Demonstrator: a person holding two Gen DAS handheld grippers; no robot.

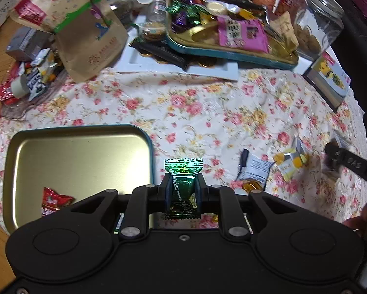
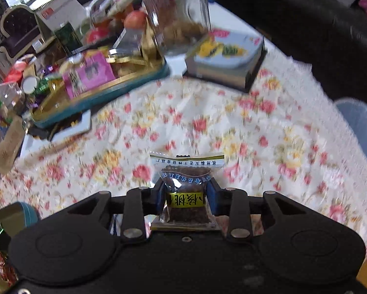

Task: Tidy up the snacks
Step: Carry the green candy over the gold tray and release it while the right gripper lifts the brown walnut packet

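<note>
Two grippers, each loaded. Left gripper (image 1: 183, 193): pressed tight on a green foil candy (image 1: 182, 183), held above the floral tablecloth (image 1: 208, 103) just right of the gold tin tray (image 1: 60, 152), which holds one red packet (image 1: 53, 199). Right gripper (image 2: 187, 199): pinching a clear brown-filled snack pouch (image 2: 185, 188) with a yellow label. Open cloth lies ahead of both, bounded at the far edge by a crowded snack tray (image 1: 232, 51), glass jar (image 1: 318, 24) and boxed tin (image 2: 227, 63). Loose packets (image 1: 254, 169) sit right of the candy.
</note>
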